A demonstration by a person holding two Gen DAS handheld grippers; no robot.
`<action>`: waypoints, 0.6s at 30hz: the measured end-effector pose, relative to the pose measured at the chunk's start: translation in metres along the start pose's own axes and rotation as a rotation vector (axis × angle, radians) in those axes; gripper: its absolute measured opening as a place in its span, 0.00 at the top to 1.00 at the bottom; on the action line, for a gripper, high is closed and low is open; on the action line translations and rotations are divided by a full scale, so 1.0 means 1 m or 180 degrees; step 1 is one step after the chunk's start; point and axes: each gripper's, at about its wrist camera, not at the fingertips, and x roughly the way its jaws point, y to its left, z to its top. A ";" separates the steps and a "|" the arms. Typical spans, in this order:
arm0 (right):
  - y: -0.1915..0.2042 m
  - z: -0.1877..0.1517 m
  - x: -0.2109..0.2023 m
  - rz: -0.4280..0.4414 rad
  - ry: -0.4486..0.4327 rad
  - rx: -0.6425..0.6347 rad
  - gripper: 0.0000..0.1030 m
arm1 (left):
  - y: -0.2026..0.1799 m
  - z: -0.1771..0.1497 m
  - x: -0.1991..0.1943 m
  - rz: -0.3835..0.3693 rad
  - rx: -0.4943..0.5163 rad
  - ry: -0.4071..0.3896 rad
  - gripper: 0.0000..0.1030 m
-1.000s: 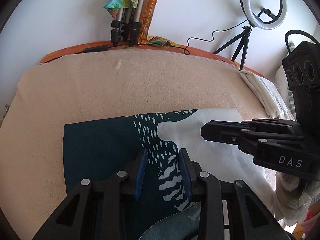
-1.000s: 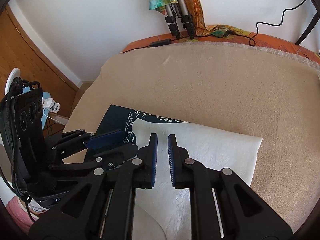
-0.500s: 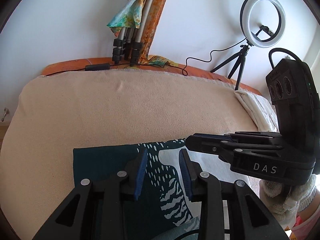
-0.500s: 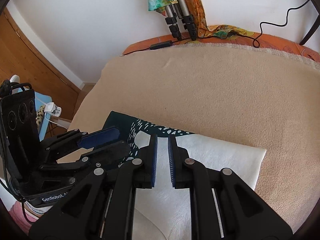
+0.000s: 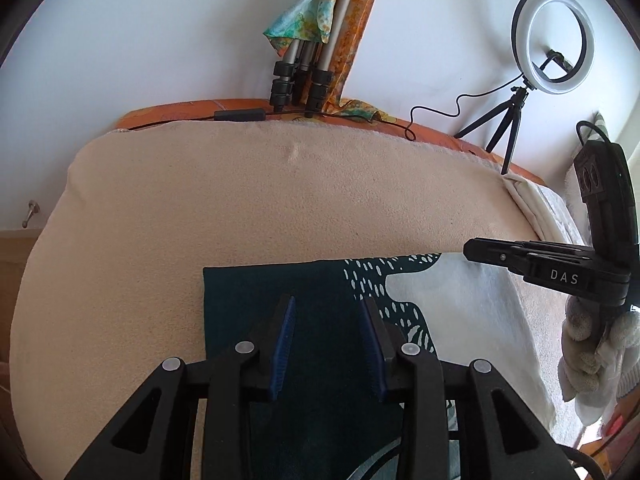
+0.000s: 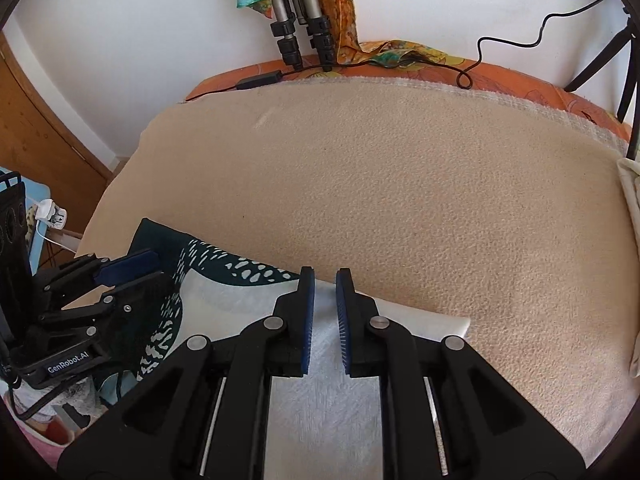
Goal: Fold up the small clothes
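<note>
A small folded garment (image 5: 260,292), dark teal with a white half and white speckles, lies flat on the beige blanket (image 5: 280,200). My left gripper (image 5: 328,304) hovers over its dark teal part; the jaws are opening and nothing is between them. In the right wrist view the garment's white half (image 6: 248,304) lies under my right gripper (image 6: 325,276), whose tips sit at the far edge. Its pads stand almost together with only a thin gap and hold nothing. The left gripper (image 6: 156,270) shows at the left there, and the right gripper (image 5: 472,248) at the right in the left wrist view.
Tripod legs (image 5: 300,80) draped with colourful scarves lean on the wall behind the bed. A ring light (image 5: 552,40) on a small tripod stands at the back right, its cable (image 5: 432,116) trailing along the orange edge. A folded white cloth (image 5: 532,208) lies at the right. A gloved hand (image 5: 592,344) holds the right gripper.
My left gripper has shifted left, from the patterned boundary onto the dark teal part. The right gripper has moved from mid-white to the garment's far edge. The garment has stayed flat.
</note>
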 end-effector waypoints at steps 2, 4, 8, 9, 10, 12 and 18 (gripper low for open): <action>-0.015 -0.009 -0.021 0.0100 -0.0063 0.0145 0.74 | 0.012 -0.006 -0.021 -0.0056 -0.0119 -0.0079 0.62; -0.028 -0.022 -0.042 0.0169 -0.0170 0.0235 0.47 | 0.025 -0.015 -0.040 -0.0114 -0.0251 -0.0102 0.56; -0.052 -0.056 -0.070 0.0399 -0.0206 0.0478 0.43 | 0.054 -0.037 -0.063 -0.0330 -0.0611 -0.0084 0.43; -0.058 -0.065 -0.073 0.0459 -0.0193 0.0560 0.43 | 0.061 -0.043 -0.065 -0.0403 -0.0730 -0.0047 0.42; -0.063 -0.074 -0.075 0.0522 -0.0174 0.0634 0.43 | 0.068 -0.048 -0.065 -0.0467 -0.0851 -0.0009 0.42; -0.071 -0.090 -0.077 0.0630 -0.0137 0.0782 0.43 | 0.079 -0.059 -0.063 -0.0585 -0.1072 0.0042 0.42; -0.090 -0.124 -0.063 0.0942 0.0035 0.1157 0.43 | 0.094 -0.077 -0.043 -0.0913 -0.1509 0.0217 0.42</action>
